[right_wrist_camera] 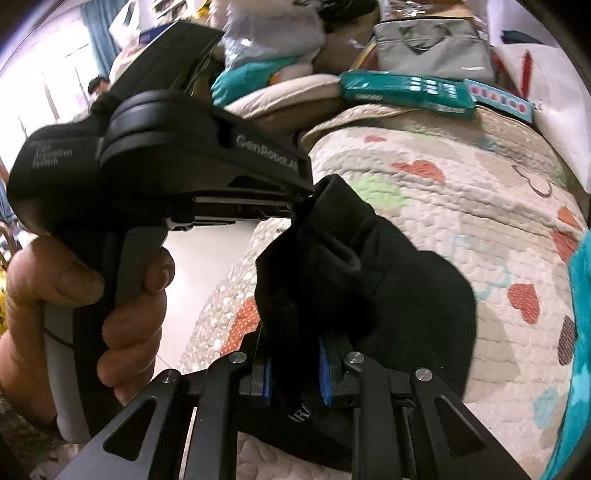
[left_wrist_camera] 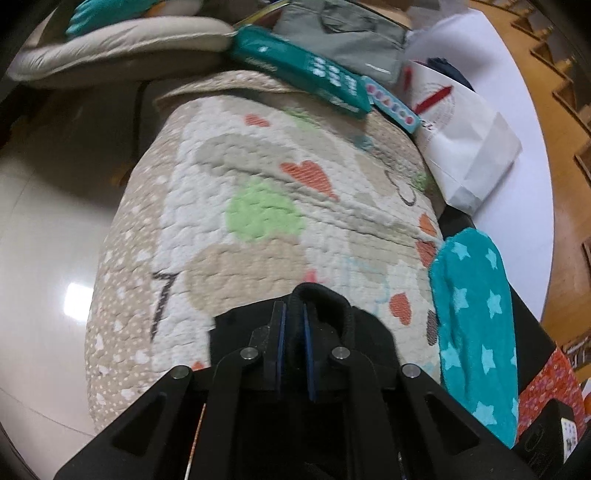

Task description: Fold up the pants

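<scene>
The black pants (right_wrist_camera: 399,280) hang bunched between both grippers above a quilted blanket (left_wrist_camera: 266,192) printed with hearts and green dots. In the left wrist view my left gripper (left_wrist_camera: 293,317) is shut on a rolled black edge of the pants (left_wrist_camera: 325,306), the blue pads tight against the cloth. In the right wrist view my right gripper (right_wrist_camera: 295,369) is shut on a thick fold of the pants, blue pads pressing on both sides. The left gripper's black body (right_wrist_camera: 184,162), held by a hand (right_wrist_camera: 74,302), pinches the pants at upper left of that view.
A teal star-patterned cloth (left_wrist_camera: 476,325) lies at the blanket's right edge. A teal package (left_wrist_camera: 306,70), a grey bag (left_wrist_camera: 351,33), a white paper bag (left_wrist_camera: 465,140) and a beige cushion (left_wrist_camera: 122,44) crowd the far end. Glossy floor (left_wrist_camera: 55,240) lies left.
</scene>
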A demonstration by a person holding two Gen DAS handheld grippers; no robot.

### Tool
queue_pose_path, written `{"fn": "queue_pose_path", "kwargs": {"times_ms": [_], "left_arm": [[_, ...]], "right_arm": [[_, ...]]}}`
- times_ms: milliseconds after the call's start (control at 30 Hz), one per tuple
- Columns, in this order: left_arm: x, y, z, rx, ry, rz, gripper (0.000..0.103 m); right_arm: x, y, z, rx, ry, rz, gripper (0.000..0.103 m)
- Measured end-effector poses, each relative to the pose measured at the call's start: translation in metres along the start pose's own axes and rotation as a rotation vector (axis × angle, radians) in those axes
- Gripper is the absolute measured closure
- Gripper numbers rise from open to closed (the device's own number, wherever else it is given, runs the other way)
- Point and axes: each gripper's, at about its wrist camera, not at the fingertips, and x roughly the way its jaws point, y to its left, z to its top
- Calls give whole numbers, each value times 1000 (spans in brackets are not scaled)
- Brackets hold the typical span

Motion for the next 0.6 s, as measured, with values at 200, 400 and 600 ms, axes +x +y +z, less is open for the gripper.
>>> {"fn": "queue_pose_path", "kwargs": {"times_ms": [200,400,600], "left_arm": [[6,30,-11,-51,2,-11,95],[3,47,-20,-105,-12,-50,94],[-9,77,-35,-252,-46,-94,79]], "right_arm": [[20,15,-8,-41,39,-14,82],[24,23,-13,-93,44,-28,78],[20,39,-20,-173,3,-26,47]]}}
